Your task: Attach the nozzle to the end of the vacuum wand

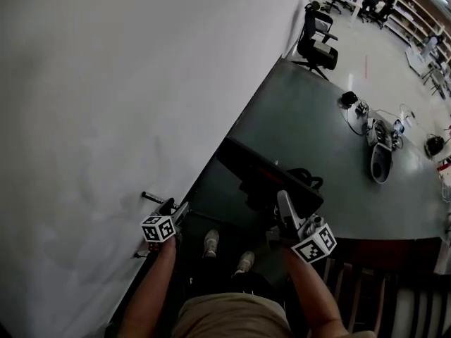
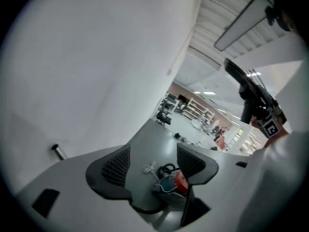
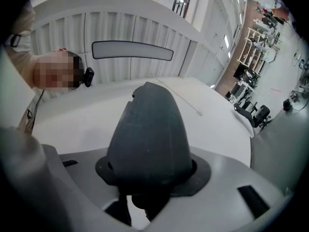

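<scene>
The nozzle (image 1: 266,174) is a wide, flat black head with a dark grey tapered neck (image 3: 147,139). My right gripper (image 1: 283,206) is shut on that neck and holds it up in front of me, over the near table edge. From the left gripper view the nozzle (image 2: 244,86) shows at the upper right, sticking out of the right gripper. My left gripper (image 1: 176,213) hangs low by the white wall; its jaws (image 2: 154,170) stand open with nothing between them. I cannot make out a vacuum wand in any view.
A white wall (image 1: 106,83) fills the left, with a short black peg (image 1: 151,197) near my left gripper. A long grey table (image 1: 317,125) carries cables and small devices (image 1: 380,146). An office chair (image 1: 317,44) stands at its far end. Dark wooden slats (image 1: 380,294) are at the lower right.
</scene>
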{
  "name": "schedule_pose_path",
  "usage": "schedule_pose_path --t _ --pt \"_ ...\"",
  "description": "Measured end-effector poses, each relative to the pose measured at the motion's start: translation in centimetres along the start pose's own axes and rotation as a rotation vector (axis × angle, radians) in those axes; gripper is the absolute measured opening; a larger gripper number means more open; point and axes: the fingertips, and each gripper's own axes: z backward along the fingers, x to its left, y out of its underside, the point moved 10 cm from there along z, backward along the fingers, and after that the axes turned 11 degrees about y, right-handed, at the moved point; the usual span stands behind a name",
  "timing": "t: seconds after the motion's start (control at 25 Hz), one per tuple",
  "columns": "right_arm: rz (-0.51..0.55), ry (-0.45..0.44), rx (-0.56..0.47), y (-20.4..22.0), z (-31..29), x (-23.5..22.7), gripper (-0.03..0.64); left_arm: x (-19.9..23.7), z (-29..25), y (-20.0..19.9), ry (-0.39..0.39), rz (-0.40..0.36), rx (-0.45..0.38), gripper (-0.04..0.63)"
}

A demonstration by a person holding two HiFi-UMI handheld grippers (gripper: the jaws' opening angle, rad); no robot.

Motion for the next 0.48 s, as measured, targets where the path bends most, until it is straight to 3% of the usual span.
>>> schedule_pose_path --t 0.16,0.28,0.48 --pt "-0.028 0.02 0.047 5.5 -6.5 1.5 0.202 12.2 2.6 1.8 -0.197 0.173 -0.004 0.296" --pt "-0.048 0.037 0.084 8.4 -9.1 1.5 0.202 17.6 2.8 4.7 -0.294 0.285 0.03 0.296" --pt "-0.069 0.055 0.131 11.6 -10.8 2.2 0.201 23.3 2.8 7.6 -0.388 0.332 0.091 0.301"
